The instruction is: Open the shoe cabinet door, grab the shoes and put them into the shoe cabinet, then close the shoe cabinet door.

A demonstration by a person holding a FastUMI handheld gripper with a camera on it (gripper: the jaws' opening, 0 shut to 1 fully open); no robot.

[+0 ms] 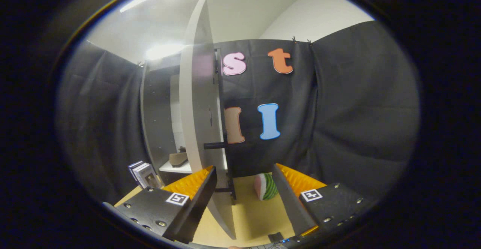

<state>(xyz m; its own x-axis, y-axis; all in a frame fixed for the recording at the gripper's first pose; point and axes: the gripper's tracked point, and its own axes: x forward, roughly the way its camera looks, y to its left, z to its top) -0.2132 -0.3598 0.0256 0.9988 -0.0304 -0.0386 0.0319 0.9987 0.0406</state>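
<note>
The white shoe cabinet door (pixel 197 102) stands open, seen almost edge-on, with its lower edge running down between my fingers close to the left one. A dark handle (pixel 215 145) sticks out of the door to the right. Inside the cabinet (pixel 159 102), beyond the door, a tan shoe (pixel 178 159) lies on a white shelf. My gripper (pixel 244 174) is open, and the fingers do not press on the door.
A pink, white and green striped plush thing (pixel 266 186) lies on the wooden floor (pixel 251 215) just ahead of the right finger. Several upright books or boxes (pixel 142 174) stand left of the cabinet. Black cloth walls close in all around.
</note>
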